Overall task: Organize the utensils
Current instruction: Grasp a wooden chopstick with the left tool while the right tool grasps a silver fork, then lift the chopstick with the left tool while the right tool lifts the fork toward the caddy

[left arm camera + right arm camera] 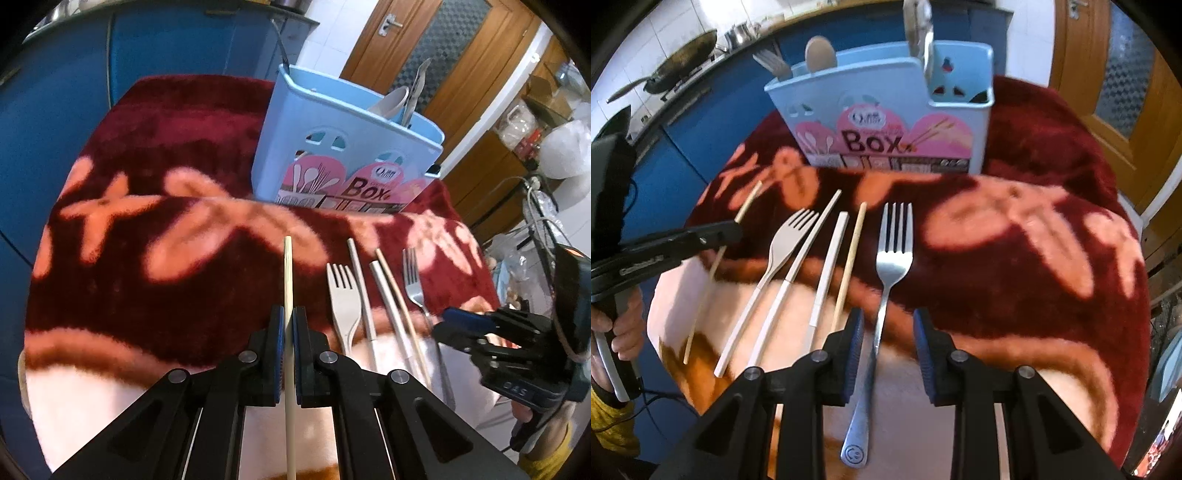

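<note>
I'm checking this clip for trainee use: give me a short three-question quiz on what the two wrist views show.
1. True or false: the left tongs are shut on a wooden chopstick.
2. Which utensil lies between the jaws of the right tongs? A) beige plastic fork B) metal fork C) white chopstick
3. Fill in: the word printed large on the blue utensil holder is ____.

Key
1. True; the pads press on the stick.
2. B; the metal fork has its handle between the jaws, which are not pressing on it. The beige plastic fork lies further left.
3. Box
</note>
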The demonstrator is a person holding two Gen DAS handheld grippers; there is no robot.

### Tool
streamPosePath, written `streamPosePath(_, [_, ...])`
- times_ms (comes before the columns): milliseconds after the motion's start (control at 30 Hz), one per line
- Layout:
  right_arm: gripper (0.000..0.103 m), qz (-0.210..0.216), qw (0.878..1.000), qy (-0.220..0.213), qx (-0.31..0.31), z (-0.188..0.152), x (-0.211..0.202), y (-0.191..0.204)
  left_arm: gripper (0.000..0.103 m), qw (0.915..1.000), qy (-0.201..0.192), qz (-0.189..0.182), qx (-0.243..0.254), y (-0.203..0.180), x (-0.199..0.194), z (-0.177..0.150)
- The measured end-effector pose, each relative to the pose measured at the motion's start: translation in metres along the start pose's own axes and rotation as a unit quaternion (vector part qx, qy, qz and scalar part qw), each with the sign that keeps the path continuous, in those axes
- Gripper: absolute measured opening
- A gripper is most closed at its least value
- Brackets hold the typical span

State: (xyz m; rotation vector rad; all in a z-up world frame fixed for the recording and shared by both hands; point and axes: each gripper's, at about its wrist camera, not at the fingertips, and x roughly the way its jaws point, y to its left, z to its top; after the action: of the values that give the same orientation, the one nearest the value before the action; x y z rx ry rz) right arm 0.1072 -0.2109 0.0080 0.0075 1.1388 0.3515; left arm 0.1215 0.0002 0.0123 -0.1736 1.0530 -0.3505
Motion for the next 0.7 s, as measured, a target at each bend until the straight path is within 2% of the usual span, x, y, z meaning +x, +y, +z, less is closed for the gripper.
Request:
streamPosePath(167, [0.025,-0.006,0.999,0.047,-0.010,0.012,0.012,0.003,0.004,0.9997,-0.021,-0.006,0.005,-0.007,-0.006,0.001])
streamPosePath(433, [0.020,-0.004,0.996,0.089,-0.013,0.023,0.024,0.002,0.004,0.9976,-0.066,-0.005,0.021,-0.015,-0.016,0.005])
streamPosePath(567, [0.010,0.000,0.997,0.077,0.003,0.021,0.023,-0.003,0.004,0.9958,-0.088,-0.006,0.026,-0.017,-0.020,0.008])
streamPosePath(700, [0.006,0.014,0.998,0.042,0.033,0.018,0.019,-0.013,0.004,0.9947,-0.100,-0.011,0.024,-0.019,-0.022,0.010])
